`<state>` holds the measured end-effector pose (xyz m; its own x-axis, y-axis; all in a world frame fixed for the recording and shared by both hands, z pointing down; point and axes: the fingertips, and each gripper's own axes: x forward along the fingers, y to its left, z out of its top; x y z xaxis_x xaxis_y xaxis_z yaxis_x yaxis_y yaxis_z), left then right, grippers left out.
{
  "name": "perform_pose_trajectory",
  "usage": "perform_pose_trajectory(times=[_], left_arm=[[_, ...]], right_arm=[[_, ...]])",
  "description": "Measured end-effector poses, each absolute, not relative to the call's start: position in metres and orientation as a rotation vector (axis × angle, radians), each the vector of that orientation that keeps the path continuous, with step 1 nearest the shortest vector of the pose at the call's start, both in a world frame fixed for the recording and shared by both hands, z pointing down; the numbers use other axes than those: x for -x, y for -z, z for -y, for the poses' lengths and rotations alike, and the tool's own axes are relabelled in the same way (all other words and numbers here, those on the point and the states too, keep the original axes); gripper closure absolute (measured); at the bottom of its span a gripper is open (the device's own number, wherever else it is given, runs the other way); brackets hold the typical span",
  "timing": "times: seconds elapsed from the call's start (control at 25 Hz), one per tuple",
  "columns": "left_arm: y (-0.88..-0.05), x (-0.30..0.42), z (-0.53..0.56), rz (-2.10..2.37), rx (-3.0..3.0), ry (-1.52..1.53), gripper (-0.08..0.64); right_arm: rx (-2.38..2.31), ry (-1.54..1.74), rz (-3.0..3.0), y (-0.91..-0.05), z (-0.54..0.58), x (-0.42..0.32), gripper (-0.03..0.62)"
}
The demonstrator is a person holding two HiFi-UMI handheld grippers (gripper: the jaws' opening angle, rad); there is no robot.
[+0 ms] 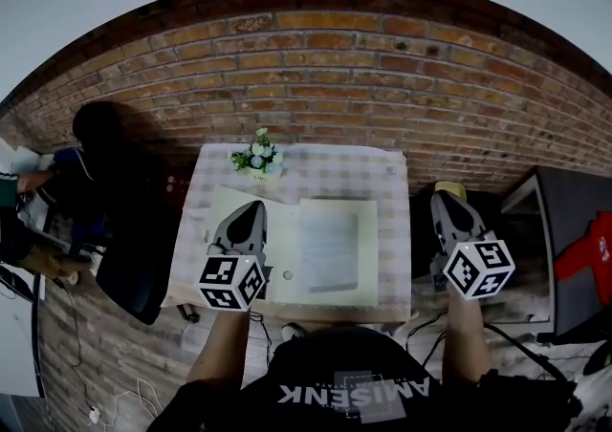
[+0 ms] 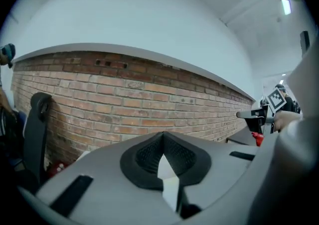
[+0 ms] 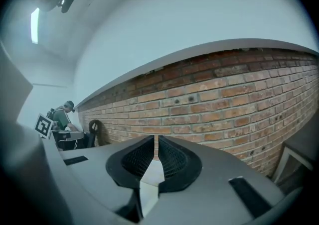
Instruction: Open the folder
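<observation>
Over the left half of the folder (image 1: 330, 248), the left claw (image 1: 254, 208) hovered clear of the desk (image 1: 382, 172). Its own view showed the left claw (image 2: 162, 134) pressed fully together, tips meeting, with nothing pinched. All you could see past it was the brick wall (image 2: 124, 104).

The right claw (image 1: 448, 199) was way off to the side, past the desk's right edge and not above the folder at all. In its own view the right claw (image 3: 156, 139) was basically closed too. Only a thin slit showed between the pads, with brick wall (image 3: 239, 109) visible through it and nothing held.

The folder itself lay flat on the checkered cloth, closer to the near edge, and honestly it looked already spread open. A cream flap sat on the left and a paler sheet on the right half. Neither claw was touching it as far as I could tell.

A little pot of flowers (image 1: 256, 158) stood at the far edge of the desk, well apart from the folder. A black chair (image 1: 134, 258) was parked just left of the desk. Someone else was working at another desk over by the wall (image 3: 62, 114).
</observation>
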<state>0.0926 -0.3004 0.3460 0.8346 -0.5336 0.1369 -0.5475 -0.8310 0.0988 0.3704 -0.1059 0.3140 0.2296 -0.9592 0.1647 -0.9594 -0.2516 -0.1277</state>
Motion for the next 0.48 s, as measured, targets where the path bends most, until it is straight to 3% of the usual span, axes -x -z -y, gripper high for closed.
perform_pose_trajectory(times=[0.48], left_arm=[[-0.268,-0.110,0.299,0.833,-2.949,-0.071,0.548]], right_arm=[[-2.477,-0.112,1.909,-0.242,0.102,-0.368,0.551]])
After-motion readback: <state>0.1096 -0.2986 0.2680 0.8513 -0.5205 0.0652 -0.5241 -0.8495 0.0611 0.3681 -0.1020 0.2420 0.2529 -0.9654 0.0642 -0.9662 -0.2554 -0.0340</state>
